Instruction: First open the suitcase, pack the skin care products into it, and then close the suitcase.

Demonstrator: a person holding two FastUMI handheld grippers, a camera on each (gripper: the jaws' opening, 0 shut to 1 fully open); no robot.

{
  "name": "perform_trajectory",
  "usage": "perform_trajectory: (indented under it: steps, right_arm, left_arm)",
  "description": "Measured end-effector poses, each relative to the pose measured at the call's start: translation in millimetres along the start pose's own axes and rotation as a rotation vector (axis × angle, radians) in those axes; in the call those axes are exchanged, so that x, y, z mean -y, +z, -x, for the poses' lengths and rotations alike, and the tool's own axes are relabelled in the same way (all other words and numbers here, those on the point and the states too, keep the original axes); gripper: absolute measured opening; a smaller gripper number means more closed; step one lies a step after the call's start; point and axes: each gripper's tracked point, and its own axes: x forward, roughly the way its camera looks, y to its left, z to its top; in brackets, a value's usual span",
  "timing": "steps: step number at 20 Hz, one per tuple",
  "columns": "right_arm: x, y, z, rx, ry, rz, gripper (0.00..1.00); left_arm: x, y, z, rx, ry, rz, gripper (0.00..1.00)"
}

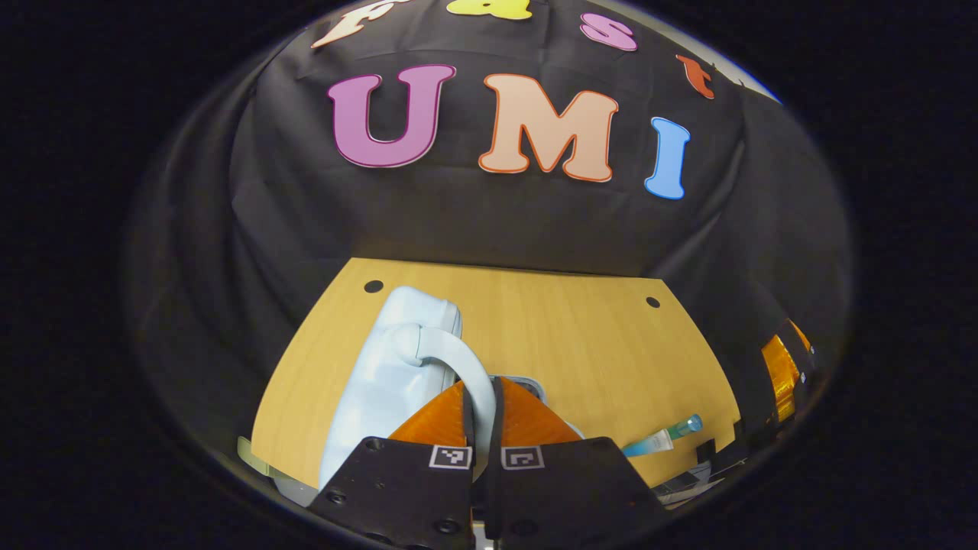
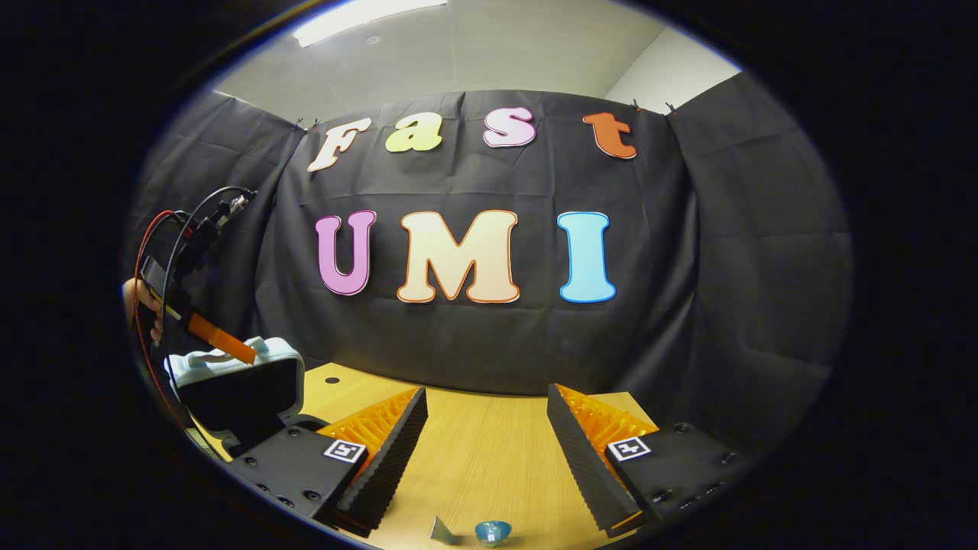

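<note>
Left gripper (image 1: 482, 412): clenched on the suitcase handle (image 1: 458, 363). Orange fingers (image 1: 435, 420) pressed against the white handle loop from both sides, near the bottom centre of the left gripper view.

Suitcase (image 1: 382, 382): pale blue hard shell, on the wooden table (image 1: 565, 344), left of centre. In the right gripper view, suitcase lid (image 2: 229, 370) raised, dark interior facing right, at the far left of the table. Left gripper (image 2: 241, 353) seen there at the top edge of the lid, held by a hand (image 2: 141, 302), with red and black cables (image 2: 164, 252) looping above it.

Skin care tube (image 1: 661, 439): clear-to-teal body with blue cap, lying flat on the table at the near right edge in the left gripper view, well apart from the suitcase. Cap pointing right and away. Blue cap end (image 2: 493, 531) visible at the bottom of the right gripper view, between and below the two open fingers, beside a small grey piece (image 2: 443, 529) not identifiable.

Right gripper (image 2: 487, 451): released, jaws spread wide, nothing between them. Black ribbed pads (image 2: 386, 458) facing inward over bare table surface (image 2: 481, 451). Hovering above the near part of the table, aimed at the booth wall. Also visible at the far right edge of the left gripper view as an orange and black body (image 1: 779, 374).

Table: light wood grain, two dark round holes (image 1: 374, 286) near the far corners.
</note>
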Motion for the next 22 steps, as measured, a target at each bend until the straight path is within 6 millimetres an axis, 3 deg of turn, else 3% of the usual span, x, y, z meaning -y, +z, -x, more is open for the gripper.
perform_trajectory:
  steps: [7, 12, 20, 22]
  right_arm:
    - [-30, -12, -9, -0.014, -0.034, 0.040, 1.00]
    - [-45, -15, -15, -0.024, -0.056, 0.047, 0.99]
    - [-54, -18, -21, -0.032, -0.073, 0.077, 0.99]
    - [-53, -21, -21, -0.039, -0.080, 0.079, 0.98]
  left_arm:
    - [-91, 15, 5, 0.053, 0.086, -0.050, 0.00]
    - [-174, 16, 1, 0.083, 0.201, -0.047, 0.00]
    - [-297, -20, -5, 0.026, 0.398, -0.014, 0.00]
    - [-317, -33, -14, 0.001, 0.416, 0.000, 0.00]
